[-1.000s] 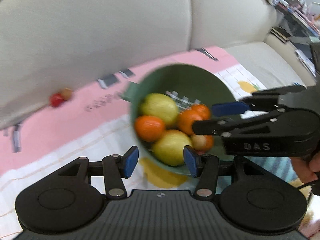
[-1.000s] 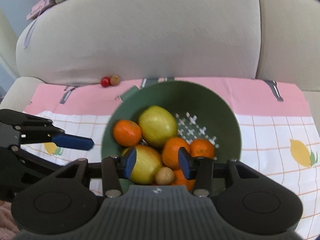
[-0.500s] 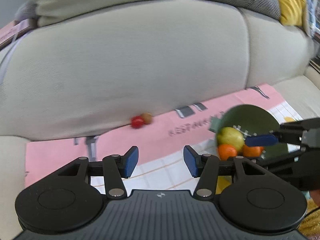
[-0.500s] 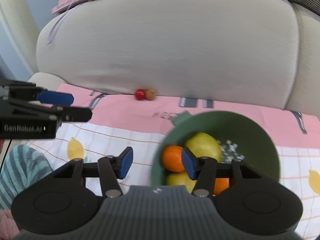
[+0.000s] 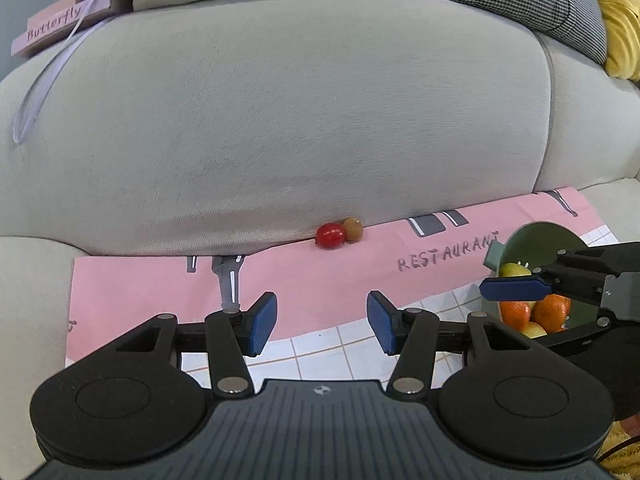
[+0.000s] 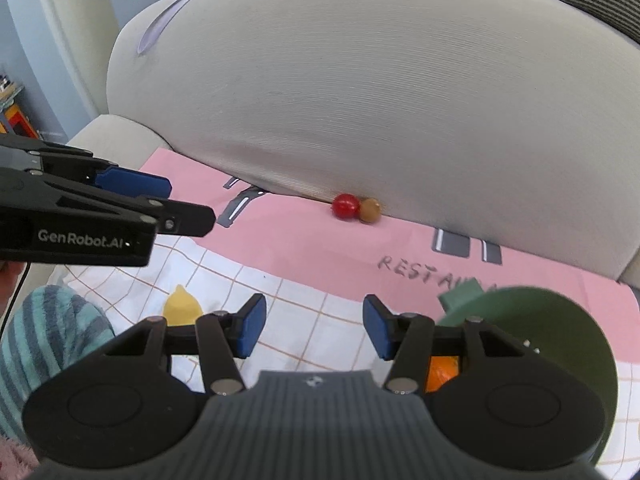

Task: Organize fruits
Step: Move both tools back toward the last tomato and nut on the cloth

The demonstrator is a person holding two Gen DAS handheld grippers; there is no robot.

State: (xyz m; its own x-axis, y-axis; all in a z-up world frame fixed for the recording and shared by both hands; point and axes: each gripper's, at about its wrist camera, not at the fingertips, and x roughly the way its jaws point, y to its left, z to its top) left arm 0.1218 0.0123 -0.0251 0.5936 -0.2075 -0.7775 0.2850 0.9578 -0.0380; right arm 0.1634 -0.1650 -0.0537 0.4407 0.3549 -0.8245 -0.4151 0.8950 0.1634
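A small red fruit and a small brown fruit lie side by side, touching, on the pink edge of a cloth right where it meets the big sofa cushion. The left gripper points toward them with its blue fingers apart and nothing between them. The right gripper is off to the right, and its fingers have just been opening; nothing is between them either. A green bowl sits on the cloth to the right, well apart from the two small fruits. Inside it are oranges and yellow-green fruits. A pink book lies on top of the sofa.
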